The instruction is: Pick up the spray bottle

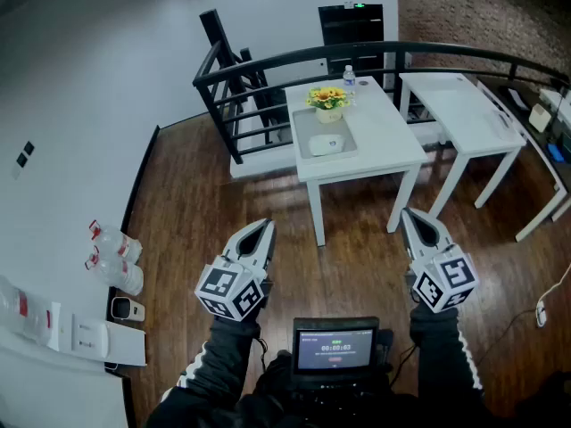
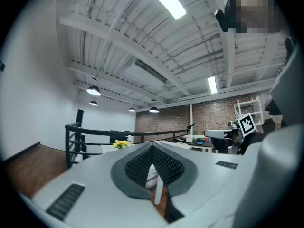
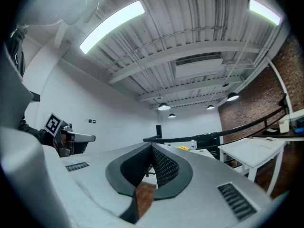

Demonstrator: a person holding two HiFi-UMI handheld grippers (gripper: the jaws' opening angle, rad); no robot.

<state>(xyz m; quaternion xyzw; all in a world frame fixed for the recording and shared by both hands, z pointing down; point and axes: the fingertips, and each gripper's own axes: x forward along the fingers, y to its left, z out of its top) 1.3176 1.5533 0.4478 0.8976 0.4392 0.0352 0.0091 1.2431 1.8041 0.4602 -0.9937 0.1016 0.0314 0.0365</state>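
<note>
Both grippers are held level over the dark wood floor [image 1: 205, 194], pointing toward the far side. The left hand-held gripper [image 1: 265, 226] has its jaws together with nothing between them. The right hand-held gripper [image 1: 412, 214] is the same, pads meeting at the tip, empty. The likely task thing is a small clear bottle with a blue cap [image 1: 349, 77]. It stands upright, long axis vertical, at the far edge of the white square table [image 1: 384, 154], well apart from both grippers and ahead between their two lines. It is too small to confirm a spray head. The right gripper looks slightly nearer, though there is little in it. A pot of yellow flowers [image 1: 327, 98] sits just left of the bottle, and a grey tray [image 1: 306, 136] lies nearer on the table. The black metal railing [image 1: 268, 63] runs close behind, so room past the bottle is tight, while the bottle's right side looks open. Two clear bottles with red-and-white tops [image 1: 114, 250] lie on a white ledge at near left. They could also be sprayers; I cannot tell. A second white table [image 1: 464, 114] stands to the right, with a floor gap between the two tables.
</note>
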